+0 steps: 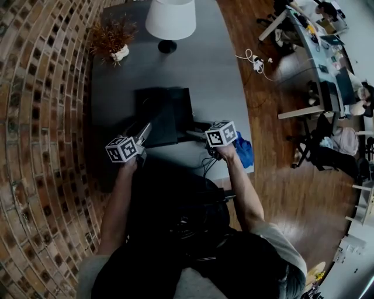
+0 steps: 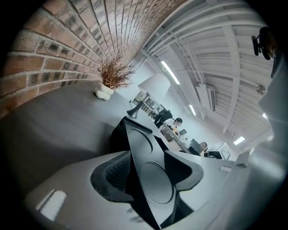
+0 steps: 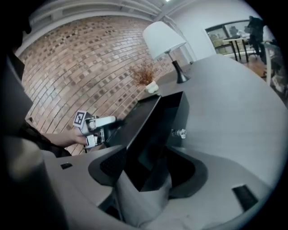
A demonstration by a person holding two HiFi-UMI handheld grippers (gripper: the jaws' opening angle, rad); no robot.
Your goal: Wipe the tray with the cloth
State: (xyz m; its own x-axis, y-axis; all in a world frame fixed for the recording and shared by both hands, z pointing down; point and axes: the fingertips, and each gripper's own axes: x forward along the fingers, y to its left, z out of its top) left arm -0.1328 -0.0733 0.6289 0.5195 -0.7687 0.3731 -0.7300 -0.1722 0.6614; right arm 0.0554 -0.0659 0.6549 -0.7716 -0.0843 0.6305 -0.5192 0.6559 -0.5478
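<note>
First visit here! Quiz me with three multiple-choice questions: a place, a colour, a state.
1. The blue cloth lies: A on the floor; B on the table beside the right gripper; C over a chair.
2. The lamp shade is: A white; B red; C black.
3. The tray is: A lying untouched; B clamped by both grippers; C folded.
B: it sits at the table edge. A: plainly white. B: the left gripper and the right gripper each close on a tray edge.
</note>
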